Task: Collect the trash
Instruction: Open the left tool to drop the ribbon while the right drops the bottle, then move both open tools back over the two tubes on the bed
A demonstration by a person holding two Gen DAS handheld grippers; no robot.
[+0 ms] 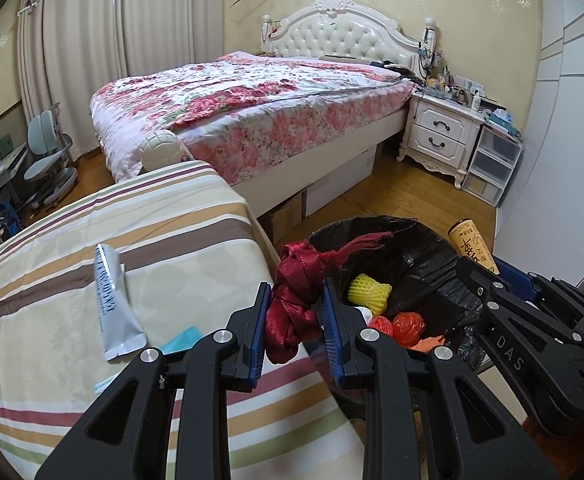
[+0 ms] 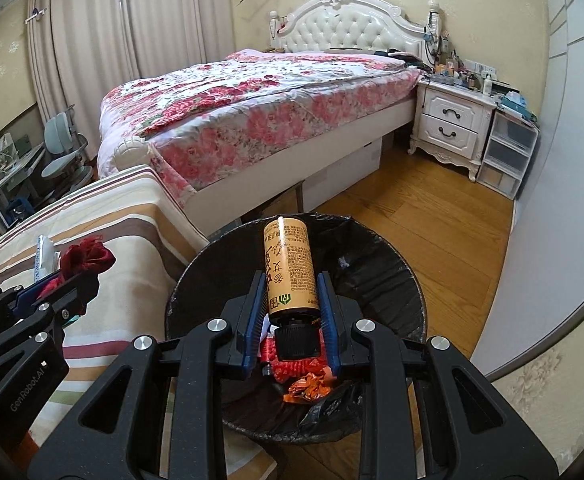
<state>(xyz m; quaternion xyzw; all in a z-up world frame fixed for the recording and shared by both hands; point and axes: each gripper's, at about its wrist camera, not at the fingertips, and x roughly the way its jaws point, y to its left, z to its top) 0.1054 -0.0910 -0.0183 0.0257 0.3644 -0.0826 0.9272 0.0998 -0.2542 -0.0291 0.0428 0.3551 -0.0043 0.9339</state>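
- The left gripper (image 1: 297,308) has its two blue pads squeezed on a bunch of red ribbon (image 1: 292,304).
- The ribbon sits right at the edge of the striped cover (image 1: 164,216), just beside the trash bin (image 1: 432,248).
- The bin has a black bag in it. Inside are a yellow foam net (image 1: 369,289) and a red-orange wad (image 1: 409,327).
- The right gripper (image 1: 504,276) is over the bin's far side and holds a yellow bottle (image 1: 473,245).
- A gray tube (image 1: 114,300) lies flat on the striped cover, near the left gripper.
- A bed with a flower blanket (image 1: 252,108) is behind.
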